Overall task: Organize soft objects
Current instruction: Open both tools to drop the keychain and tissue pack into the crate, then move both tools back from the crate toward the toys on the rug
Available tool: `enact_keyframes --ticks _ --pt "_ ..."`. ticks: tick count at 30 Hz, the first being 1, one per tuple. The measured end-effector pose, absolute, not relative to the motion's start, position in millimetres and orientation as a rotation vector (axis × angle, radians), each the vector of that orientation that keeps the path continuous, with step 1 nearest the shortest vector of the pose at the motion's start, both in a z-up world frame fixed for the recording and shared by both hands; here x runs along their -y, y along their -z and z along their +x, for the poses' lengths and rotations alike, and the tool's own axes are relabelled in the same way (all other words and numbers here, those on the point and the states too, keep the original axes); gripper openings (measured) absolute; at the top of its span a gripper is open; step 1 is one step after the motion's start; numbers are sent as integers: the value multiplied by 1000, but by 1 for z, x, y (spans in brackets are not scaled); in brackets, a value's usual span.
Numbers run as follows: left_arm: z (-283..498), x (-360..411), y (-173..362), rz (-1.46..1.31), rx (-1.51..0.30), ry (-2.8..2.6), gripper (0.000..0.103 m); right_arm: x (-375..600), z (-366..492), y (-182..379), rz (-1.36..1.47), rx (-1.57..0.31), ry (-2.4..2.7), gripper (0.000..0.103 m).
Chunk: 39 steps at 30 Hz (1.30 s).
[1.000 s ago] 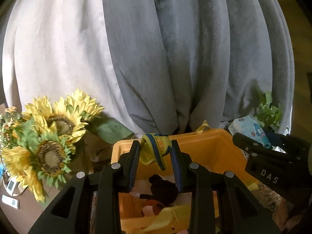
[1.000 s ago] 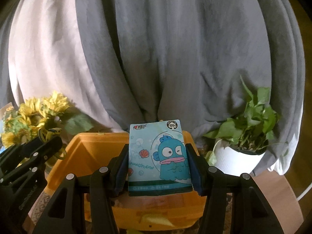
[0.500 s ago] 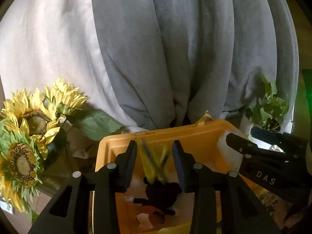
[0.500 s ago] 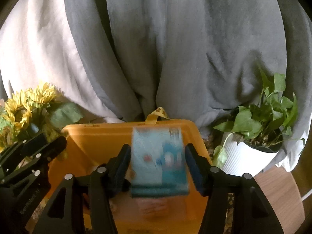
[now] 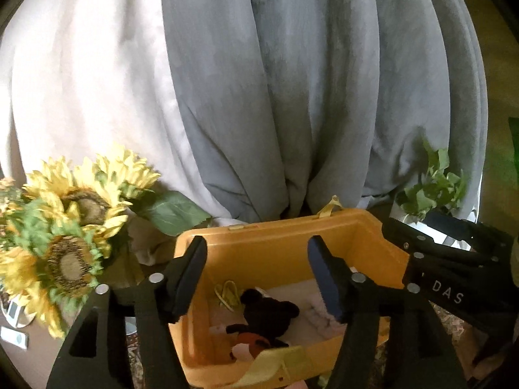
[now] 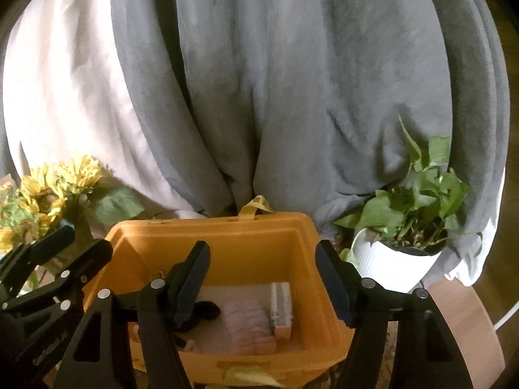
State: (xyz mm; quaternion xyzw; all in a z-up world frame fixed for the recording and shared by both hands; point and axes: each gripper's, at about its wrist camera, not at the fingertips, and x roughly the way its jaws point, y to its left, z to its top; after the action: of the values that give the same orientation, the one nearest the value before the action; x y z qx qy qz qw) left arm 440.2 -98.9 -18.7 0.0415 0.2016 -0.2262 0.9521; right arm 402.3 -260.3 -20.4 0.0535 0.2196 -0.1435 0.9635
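Both my grippers hover over orange bin (image 6: 292, 227), positioned above opening for drops; left gripper (image 5: 256, 278) wide, empty; right gripper (image 6: 262, 282) wide, empty; yellow band (image 5: 228, 293) lies inside beside black plush toy (image 5: 266, 312); tissue pack (image 6: 281, 308) stands on edge near pink cloth (image 6: 248, 327); bin collecting soft things.

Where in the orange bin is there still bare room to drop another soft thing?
Bare floor shows along the orange bin back wall, behind the pink cloth. Crowded: black plush toy at left, tissue pack on edge at right.
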Motion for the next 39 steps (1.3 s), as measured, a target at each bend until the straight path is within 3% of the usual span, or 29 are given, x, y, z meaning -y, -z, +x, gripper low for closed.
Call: enact_keyframes --ticks 4,15,19,39 --pt "422 91 10 86 -383 446 76 257 387 14 117 -427 289 77" --pt "363 65 -2 67 -336 390 95 246 328 0 154 -378 315 78" --pt "343 54 -6 55 -320 376 96 238 305 -5 163 -362 327 82" --pt "296 17 17 137 -353 465 96 196 239 21 216 -419 419 82"
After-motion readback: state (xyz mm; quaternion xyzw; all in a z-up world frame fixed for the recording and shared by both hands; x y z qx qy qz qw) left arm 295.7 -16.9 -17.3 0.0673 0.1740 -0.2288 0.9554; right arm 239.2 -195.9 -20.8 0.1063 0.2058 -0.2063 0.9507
